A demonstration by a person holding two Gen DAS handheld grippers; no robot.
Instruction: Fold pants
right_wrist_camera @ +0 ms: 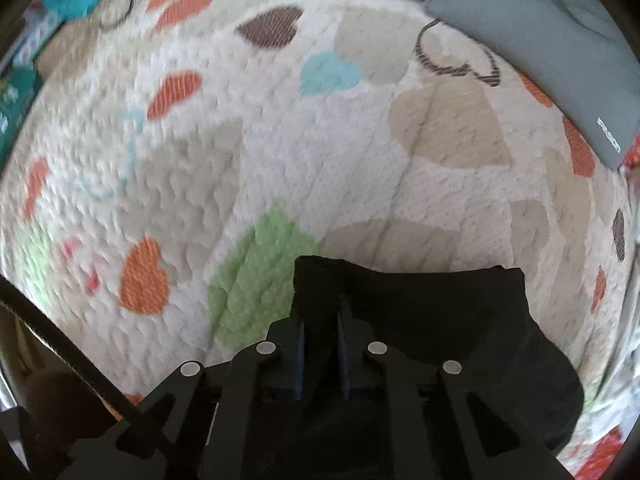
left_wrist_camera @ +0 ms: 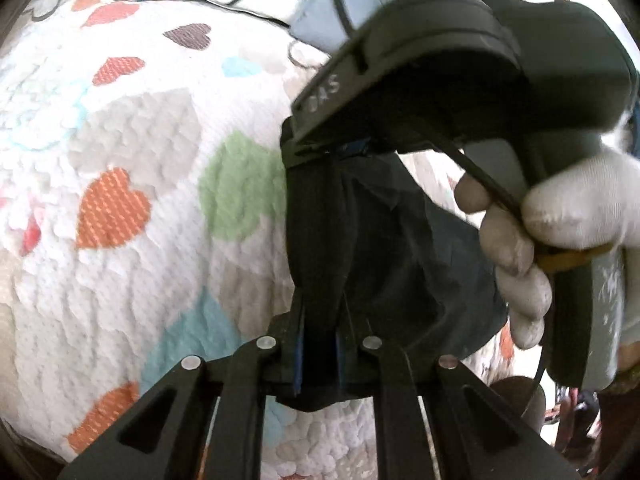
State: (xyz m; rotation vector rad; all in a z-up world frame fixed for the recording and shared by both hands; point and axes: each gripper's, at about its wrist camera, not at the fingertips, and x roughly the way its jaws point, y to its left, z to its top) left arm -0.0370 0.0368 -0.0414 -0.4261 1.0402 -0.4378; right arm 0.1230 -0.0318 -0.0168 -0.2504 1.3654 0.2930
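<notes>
Left tool (left_wrist_camera: 320, 344) and right tool (right_wrist_camera: 322, 344) are both clamped on the black pants (left_wrist_camera: 372, 240) — the bunched cloth hangs between them above a bed quilt (left_wrist_camera: 140, 140) patterned with hearts; a white-gloved hand (left_wrist_camera: 560, 216) grips the right tool's handle.

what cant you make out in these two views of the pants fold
- Pants: left wrist view, the right claw and a gloved hand cover much of them; full shape unknown.
- Pants, right wrist view: the lower part is hidden under the claw's own frame.
- Bedspread: right wrist view, left side blurred.
</notes>
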